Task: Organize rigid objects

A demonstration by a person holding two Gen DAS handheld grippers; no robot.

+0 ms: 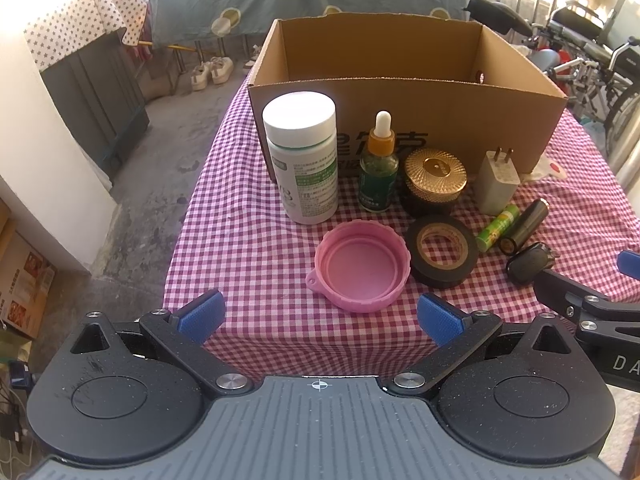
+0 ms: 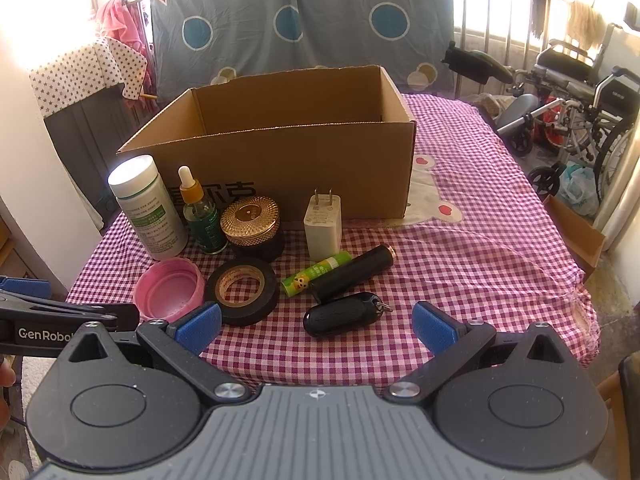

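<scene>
Cardboard box [image 1: 400, 120] farthest from the tongs, before it a row, left to right, of pill bottle [image 1: 302, 158], dropper bottle [image 1: 378, 164], jar [image 1: 434, 180], charger [image 1: 496, 182], nearer the tongs cap [image 1: 362, 266], tape roll [image 1: 442, 250], tube [image 1: 498, 228], cylinder [image 1: 526, 226], key fob [image 2: 342, 314] nearest.

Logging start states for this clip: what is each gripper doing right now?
Left gripper: open, holding nothing, short of the pink lid.
Right gripper: open, holding nothing, short of the key fob.

The right gripper [image 2: 316, 330] hangs over the near edge of the counter [image 2: 460, 248], its jaws wide apart and empty. Just ahead lies a black key fob [image 2: 340, 314], beside a black tape roll [image 2: 243, 290]. A cardboard box [image 2: 292, 160] stands behind.
</scene>
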